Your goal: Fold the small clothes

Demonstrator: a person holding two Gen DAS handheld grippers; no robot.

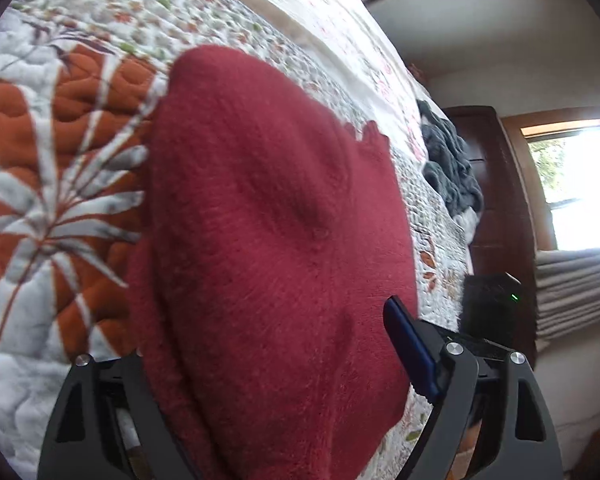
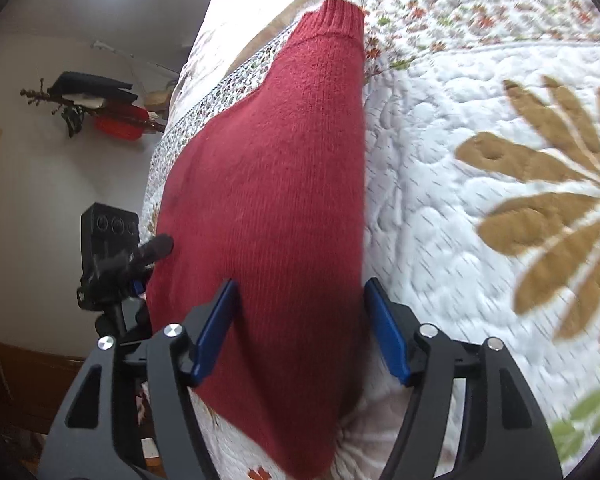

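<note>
Right gripper (image 2: pixel 300 324): jaws stand apart, blue pads either side of a band of red knit; nothing is pinched, the cloth simply lies between them on the bed.

Left gripper (image 1: pixel 268 360): one blue pad shows at the right, the other finger is hidden under a fold of red cloth; the frame arms sit wide, so I judge it parted, with the wool draped across the gap rather than clamped.

Red sweater (image 2: pixel 284 184): lies on the quilt (image 2: pixel 440 208), running away from the right gripper, with a ribbed cuff or hem (image 2: pixel 338 20) at its far end. One long edge looks straight and doubled, as if a side has been turned in.

Sweater from the left view: bulky and mounded right in front of the left gripper, with a dent in the middle and a ragged edge toward the far side.

Progress: partway by my guess. The garment is spread and narrowed lengthwise, but not yet a compact bundle.

Left to do: likely bringing the far end back over the near one, then smoothing.

Grey-blue clothes (image 1: pixel 452 164): a heap farther along the bed, well apart, seemingly unfolded.
</note>
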